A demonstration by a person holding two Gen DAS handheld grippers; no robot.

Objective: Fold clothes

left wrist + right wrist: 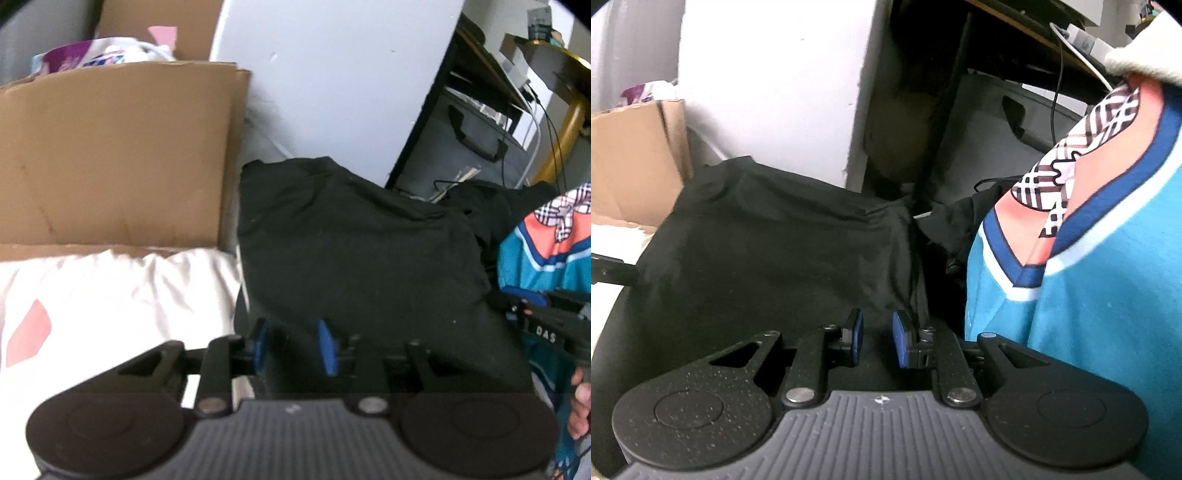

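Note:
A black garment [351,258] lies folded in a flat, roughly square shape in front of me; the right wrist view shows the black garment [775,258] too. My left gripper [294,345] hovers at its near left edge, blue pads apart, with only the cloth below showing in the gap. My right gripper [878,336] stands over the near right part, beside a raised fold, its pads a little apart with nothing pinched. A teal, orange and plaid jersey [1089,295] is heaped at the right; the left wrist view shows the jersey [535,251] as well.
A cardboard box [110,155] stands at the left behind white bedding [110,295]. Behind the garment are a white panel [332,74], a dark desk leg and a grey case with cables [472,147]. A hand [580,398] shows at the right edge.

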